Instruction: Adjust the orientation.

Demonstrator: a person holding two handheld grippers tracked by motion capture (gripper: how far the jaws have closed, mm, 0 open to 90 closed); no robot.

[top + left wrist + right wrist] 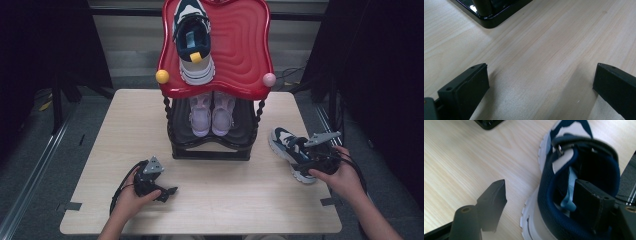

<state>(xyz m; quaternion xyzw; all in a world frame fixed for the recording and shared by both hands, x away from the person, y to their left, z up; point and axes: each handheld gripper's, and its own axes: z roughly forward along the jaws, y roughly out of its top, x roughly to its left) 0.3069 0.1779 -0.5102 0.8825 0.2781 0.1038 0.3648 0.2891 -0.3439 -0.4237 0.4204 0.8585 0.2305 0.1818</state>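
Right hand-held gripper (pixel 536 202): jaws wide, straddling the collar wall of a navy-and-white sneaker (pixel 564 182), one jaw inside the opening, the other outside; pads not pressing. The sneaker lies on the pale wood-grain surface (pixel 225 200) at the right, beside a black rack (pixel 212 150) with a glossy red ribbed top shelf. Left hand-held gripper (pixel 541 87): jaws wide, empty, low over the surface, near left, hand curled around it.

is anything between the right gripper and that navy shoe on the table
Nothing visible. The right gripper already straddles the collar wall of the navy shoe: one jaw is inside the opening, the other outside over the bare table. The outer jaw stands apart from the shoe, so it is not yet gripped.
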